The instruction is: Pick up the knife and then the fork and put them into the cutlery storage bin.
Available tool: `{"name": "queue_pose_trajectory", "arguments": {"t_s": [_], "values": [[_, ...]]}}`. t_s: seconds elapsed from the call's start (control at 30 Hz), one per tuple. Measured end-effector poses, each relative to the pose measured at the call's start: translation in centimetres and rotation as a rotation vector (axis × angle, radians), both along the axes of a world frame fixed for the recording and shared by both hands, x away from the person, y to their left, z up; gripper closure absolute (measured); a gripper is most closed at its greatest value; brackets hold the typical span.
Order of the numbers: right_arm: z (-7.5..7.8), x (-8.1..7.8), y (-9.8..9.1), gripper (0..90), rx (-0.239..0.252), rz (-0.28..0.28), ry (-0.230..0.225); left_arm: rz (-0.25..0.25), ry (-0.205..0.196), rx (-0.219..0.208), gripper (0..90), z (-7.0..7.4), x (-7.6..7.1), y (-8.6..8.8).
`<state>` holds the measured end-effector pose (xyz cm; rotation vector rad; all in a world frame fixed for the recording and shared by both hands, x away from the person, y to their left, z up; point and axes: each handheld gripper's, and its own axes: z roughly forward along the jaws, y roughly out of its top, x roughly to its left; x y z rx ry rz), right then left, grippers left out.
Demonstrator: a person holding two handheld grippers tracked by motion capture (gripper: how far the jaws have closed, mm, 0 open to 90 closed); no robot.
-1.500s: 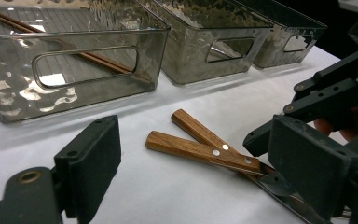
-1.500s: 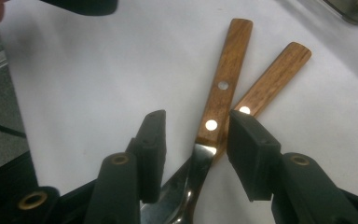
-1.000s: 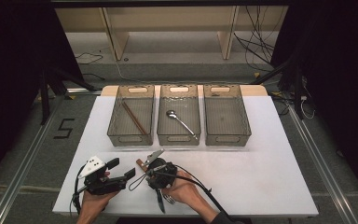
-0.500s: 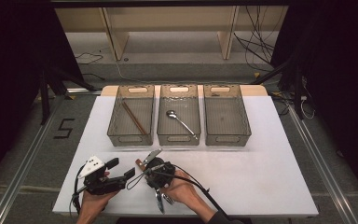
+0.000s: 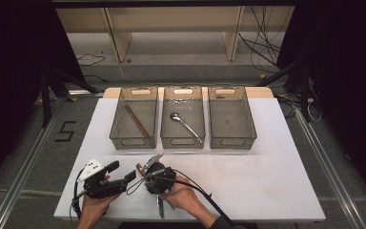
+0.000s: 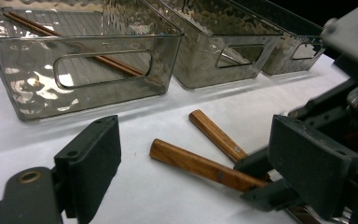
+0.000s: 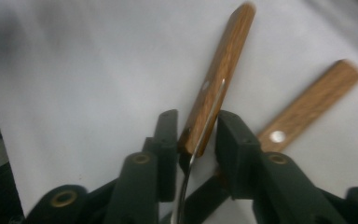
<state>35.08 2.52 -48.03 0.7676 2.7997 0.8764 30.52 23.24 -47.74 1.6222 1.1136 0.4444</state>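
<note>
Two wooden-handled metal utensils lie side by side on the white table near its front edge. My right gripper (image 7: 196,140) is shut on the neck of one handle (image 7: 219,70), after its jaws closed a little further. The other handle (image 7: 307,102) lies flat beside it. In the high view the right gripper (image 5: 147,172) points up-left, and the metal end (image 5: 159,210) of a utensil sticks out toward the person. My left gripper (image 5: 122,171) rests just left of it, open, with its jaws either side of the handle tips (image 6: 200,165) and touching nothing.
Three clear plastic bins stand in a row across the middle of the table. The left bin (image 5: 118,136) holds brown chopsticks (image 5: 136,119), the middle bin (image 5: 167,136) a metal spoon (image 5: 183,123), and the right bin (image 5: 250,136) has nothing in it. Cables trail from both grippers.
The right hand has shifted slightly over the two handles. The left gripper has stayed in place.
</note>
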Motion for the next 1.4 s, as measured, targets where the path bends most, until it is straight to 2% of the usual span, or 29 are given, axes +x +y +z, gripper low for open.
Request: {"name": "queue_pose_trajectory", "arguments": {"t_s": [0.03,0.13,0.23,0.5,0.63,0.73,1.0,1.4], "values": [[-0.3,0.0,0.2,71.2,-0.005,0.002,0.006,0.001,0.000,0.000,17.1,0.0,0.0,0.0],[-0.3,-0.2,0.4,75.8,-0.020,-0.005,-0.025,0.002,0.000,-0.001,17.0,0.0,0.0,0.1],[-0.3,-0.1,0.3,80.0,-0.018,-0.010,-0.021,0.001,0.000,0.000,17.1,0.0,0.0,0.0],[-0.1,0.0,0.1,80.9,-0.015,0.005,-0.010,0.007,-0.002,-0.004,17.1,0.0,0.0,0.1],[0.4,0.2,-0.4,81.0,0.006,0.011,-0.024,0.012,-0.003,-0.008,17.1,0.1,0.0,0.2],[0.9,0.5,-0.8,81.1,0.017,-0.006,-0.023,0.016,-0.004,-0.019,17.1,0.1,0.0,0.3],[2.2,1.3,-2.3,81.1,0.057,-0.026,-0.043,0.007,0.003,-0.008,17.0,0.0,0.0,0.1],[3.8,2.2,-4.2,81.1,0.102,-0.048,-0.047,0.001,0.007,-0.006,17.1,-0.1,0.1,0.1]]}}
